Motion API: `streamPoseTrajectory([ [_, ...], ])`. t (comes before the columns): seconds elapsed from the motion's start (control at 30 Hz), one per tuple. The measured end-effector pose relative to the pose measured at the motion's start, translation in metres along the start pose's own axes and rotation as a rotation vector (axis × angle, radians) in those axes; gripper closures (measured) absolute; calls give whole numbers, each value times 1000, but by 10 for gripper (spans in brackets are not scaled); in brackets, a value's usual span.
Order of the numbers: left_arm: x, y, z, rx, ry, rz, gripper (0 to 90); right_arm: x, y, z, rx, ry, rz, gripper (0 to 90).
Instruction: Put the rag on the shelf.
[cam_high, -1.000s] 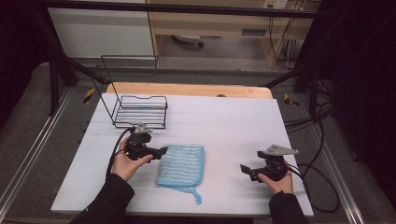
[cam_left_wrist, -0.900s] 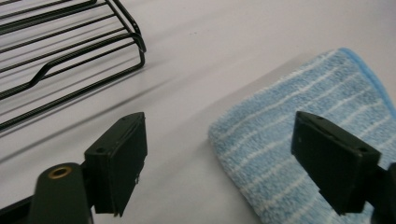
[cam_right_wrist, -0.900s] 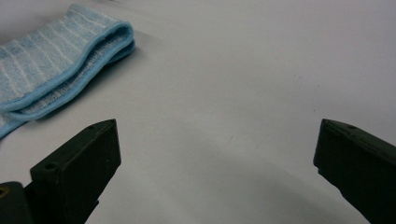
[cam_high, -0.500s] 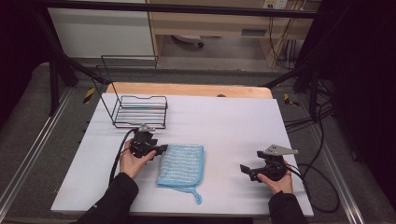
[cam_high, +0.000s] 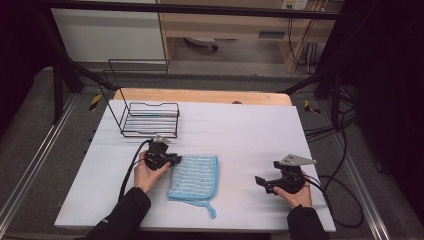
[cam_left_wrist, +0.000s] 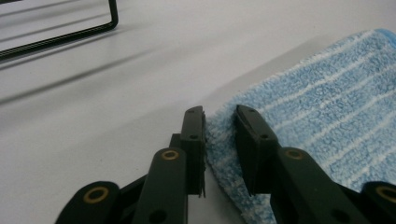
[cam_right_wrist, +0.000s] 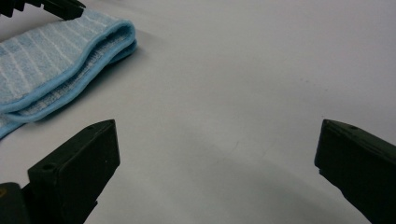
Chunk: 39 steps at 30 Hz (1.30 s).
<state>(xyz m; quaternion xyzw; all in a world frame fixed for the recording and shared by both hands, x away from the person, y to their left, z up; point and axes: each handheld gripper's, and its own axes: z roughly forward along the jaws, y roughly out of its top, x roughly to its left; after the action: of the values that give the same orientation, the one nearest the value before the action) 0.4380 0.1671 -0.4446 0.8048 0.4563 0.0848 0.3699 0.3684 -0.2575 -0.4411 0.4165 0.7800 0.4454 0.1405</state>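
Left tool (cam_left_wrist: 219, 135): two flat black jaws, each on a black link arm; brass-coloured rivets at the link joints behind the jaws, small dark screw holes on the jaw tops.
Left tool from above (cam_high: 172, 161): compact black body, small grey plate on top, black cable looping back from its rear along the forearm.
Right tool (cam_right_wrist: 217, 163): blocky black jaws with matte faces, a small hole in the top of one.
Right tool from above (cam_high: 261, 181): grey three-cornered plate on top of the black body, black cable curling away behind.
Sleeves: dark, long, reaching to the wrists behind both tools.
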Motion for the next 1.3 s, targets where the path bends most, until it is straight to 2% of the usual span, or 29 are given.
streamPoseTrajectory([
  [0.27, 0, -2, 2, 3, -9, 7, 784, 9, 10, 9, -2, -28, 5, 11],
  [0.43, 3, -2, 2, 3, -33, -2, 790, 21, 23, 17, -29, -10, 14, 17],
  [0.5, 3, -2, 2, 3, -32, 6, 791, 26, 29, 21, -42, 5, 35, 30],
  [0.53, 2, -2, 2, 1, -29, 14, 792, 31, 37, 26, -50, 15, 31, 36],
  [0.67, 2, -3, 2, -2, -25, 21, 792, 40, 48, 37, -55, 32, 29, 56],
  [0.77, 2, -4, 2, -8, -26, 27, 793, 48, 60, 52, -44, 57, 28, 66],
  [1.0, 1, -4, 2, -15, -20, 43, 792, 68, 82, 92, 26, 59, 24, 116],
  [1.17, 1, -5, 2, -16, -19, 49, 792, 75, 82, 115, 85, 46, 23, 164],
  [1.3, 1, -5, 2, -16, -21, 52, 792, 76, 77, 125, 107, 37, 42, 246],
])
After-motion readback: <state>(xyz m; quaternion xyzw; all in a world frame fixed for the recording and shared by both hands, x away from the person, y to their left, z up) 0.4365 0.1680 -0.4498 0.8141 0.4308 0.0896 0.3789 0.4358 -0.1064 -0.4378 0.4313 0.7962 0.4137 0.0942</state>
